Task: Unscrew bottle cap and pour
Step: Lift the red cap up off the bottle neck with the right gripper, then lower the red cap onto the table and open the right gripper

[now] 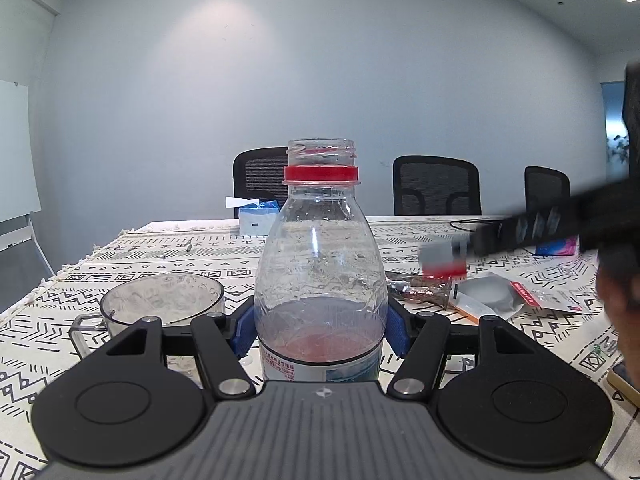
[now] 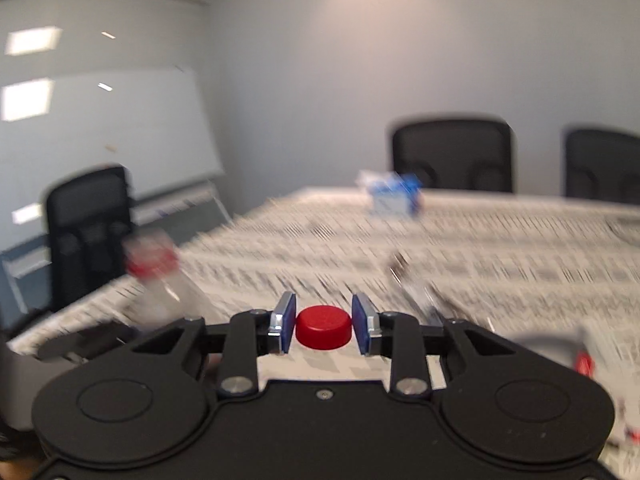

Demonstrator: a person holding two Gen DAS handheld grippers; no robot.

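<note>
Left gripper (image 1: 321, 330) clamped the open bottle (image 1: 320, 264) upright on the desk (image 1: 420, 236); right gripper (image 2: 324, 326) pinched the red cap (image 2: 323, 326). Measuring cup (image 1: 162, 300) sat just left. Risk: low grip, bottle could slip when tilted.

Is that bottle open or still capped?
Open: the bottle shows a bare threaded neck, and the right gripper holds the red cap.
</note>
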